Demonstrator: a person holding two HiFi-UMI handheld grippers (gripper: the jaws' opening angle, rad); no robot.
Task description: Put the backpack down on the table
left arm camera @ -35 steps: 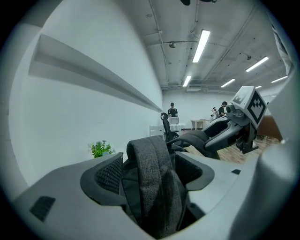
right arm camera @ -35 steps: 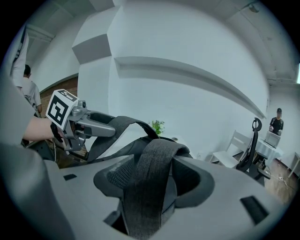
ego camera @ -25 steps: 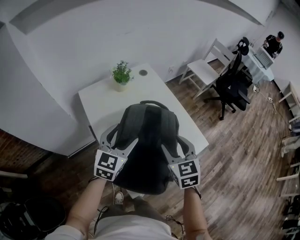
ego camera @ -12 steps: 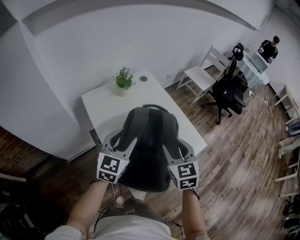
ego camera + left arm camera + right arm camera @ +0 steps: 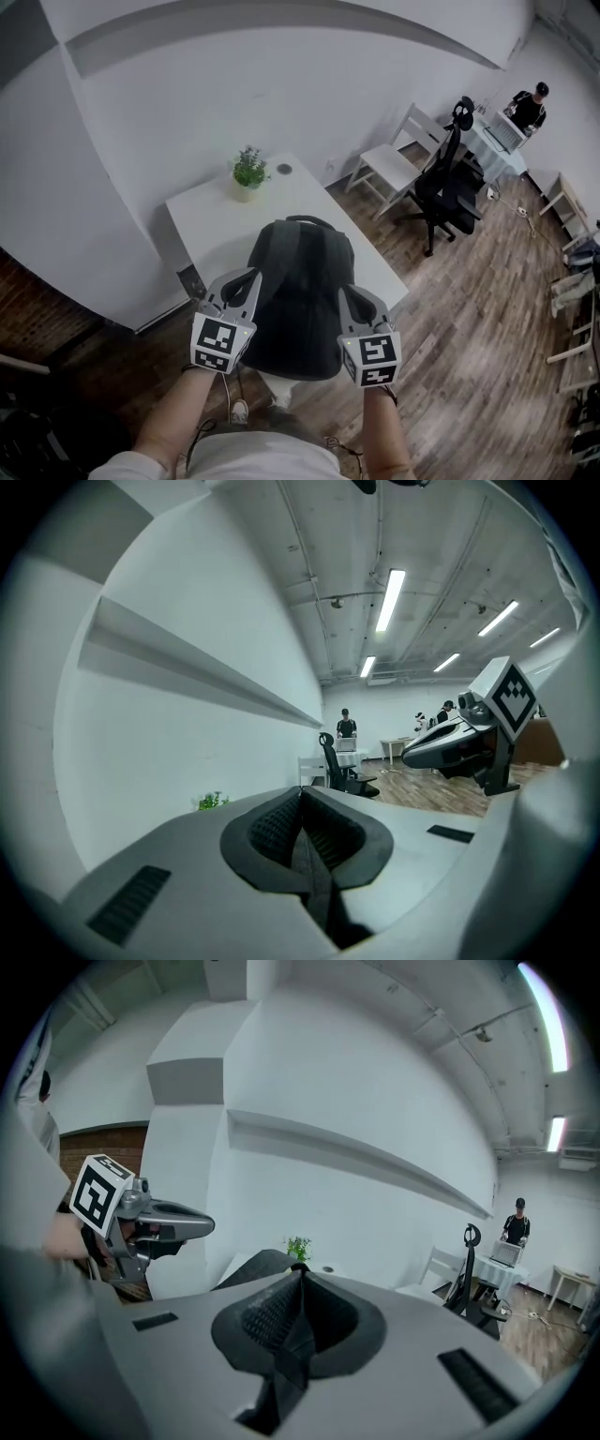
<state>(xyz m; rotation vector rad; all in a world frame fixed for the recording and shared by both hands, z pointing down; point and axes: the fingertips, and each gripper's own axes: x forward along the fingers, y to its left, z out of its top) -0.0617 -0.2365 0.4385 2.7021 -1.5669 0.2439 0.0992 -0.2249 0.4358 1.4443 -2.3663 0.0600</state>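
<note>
From the head view, the backpack (image 5: pixel 300 281) stands on the near end of the white tabletop (image 5: pixel 216 211), handle end away from me, with a small potted plant (image 5: pixel 247 171) well apart at the far end. My left tool (image 5: pixel 246 279) and right tool (image 5: pixel 349 292) flank the bag's sides, each drawn to a single point; from up here I can't tell whether either brushes the fabric. In the left gripper view the ribbed pads (image 5: pixel 272 827) have just closed and meet face to face with nothing between them. Ahead there is only wall and room, with the right tool off to the side. In the right gripper view the pads (image 5: pixel 267 1316) have likewise just closed and hold nothing. The backpack's dark top shows just beyond their tips.
</note>
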